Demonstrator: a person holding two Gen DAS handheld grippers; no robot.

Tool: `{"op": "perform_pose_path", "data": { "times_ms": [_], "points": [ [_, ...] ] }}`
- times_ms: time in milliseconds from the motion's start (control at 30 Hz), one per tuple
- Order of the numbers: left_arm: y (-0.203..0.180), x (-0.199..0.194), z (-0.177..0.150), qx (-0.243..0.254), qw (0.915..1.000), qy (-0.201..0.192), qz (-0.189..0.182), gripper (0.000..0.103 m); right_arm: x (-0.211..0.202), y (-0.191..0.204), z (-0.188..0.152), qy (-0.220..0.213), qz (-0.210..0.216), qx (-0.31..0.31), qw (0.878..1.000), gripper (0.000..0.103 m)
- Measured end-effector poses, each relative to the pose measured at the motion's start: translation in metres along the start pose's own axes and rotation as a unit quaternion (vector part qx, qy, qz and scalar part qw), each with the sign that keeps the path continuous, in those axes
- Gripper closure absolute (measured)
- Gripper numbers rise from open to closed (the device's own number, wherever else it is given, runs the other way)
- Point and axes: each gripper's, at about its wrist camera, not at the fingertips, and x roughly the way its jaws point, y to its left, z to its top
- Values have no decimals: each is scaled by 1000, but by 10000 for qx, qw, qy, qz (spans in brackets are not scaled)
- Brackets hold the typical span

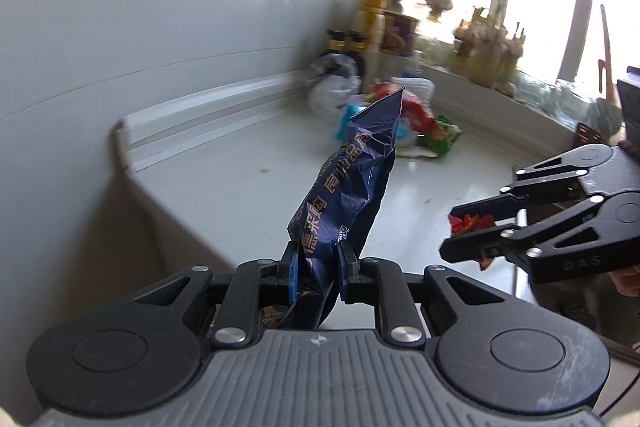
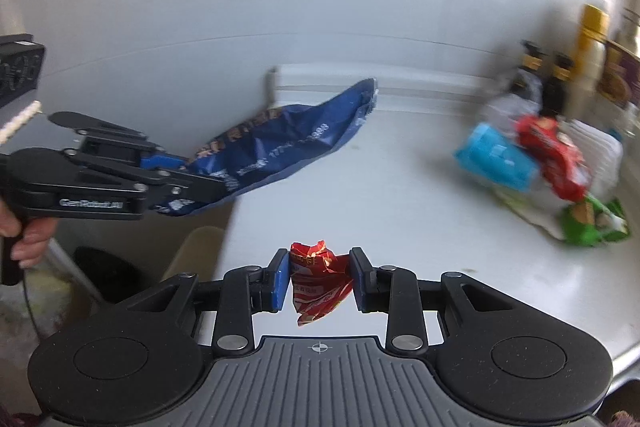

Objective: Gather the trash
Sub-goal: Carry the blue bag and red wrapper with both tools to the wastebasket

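Closest in, the left claw [image 1: 318, 269] was clamped on a crumpled dark blue wrapper [image 1: 352, 183], its lower end hidden behind the fingers. The right claw [image 2: 320, 277] pinched a small red wrapper [image 2: 318, 277] above the white worktop [image 2: 400, 211]. Beyond, a blurred heap of packets [image 2: 536, 163] sat by the wall, their labels unreadable. A hand [image 2: 28, 237] was cut off at the frame's edge.

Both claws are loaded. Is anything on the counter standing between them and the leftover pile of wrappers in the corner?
Nothing visible does. The left claw grips the blue bag, the right claw the red wrapper; bare counter runs to the wrapper pile.
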Motion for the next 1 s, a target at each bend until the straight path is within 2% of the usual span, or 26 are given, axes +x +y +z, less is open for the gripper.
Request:
{"op": "perform_pose_path", "data": {
  "times_ms": [533,1000],
  "points": [
    [61,-23,-60,-981,9947,221,227,86,48,84,3,412,733,-583,9948,73],
    [107,-7,-117,-2033,9765,667,258,86,115,145,-10,989,1073,-1071,9835,73]
  ]
}}
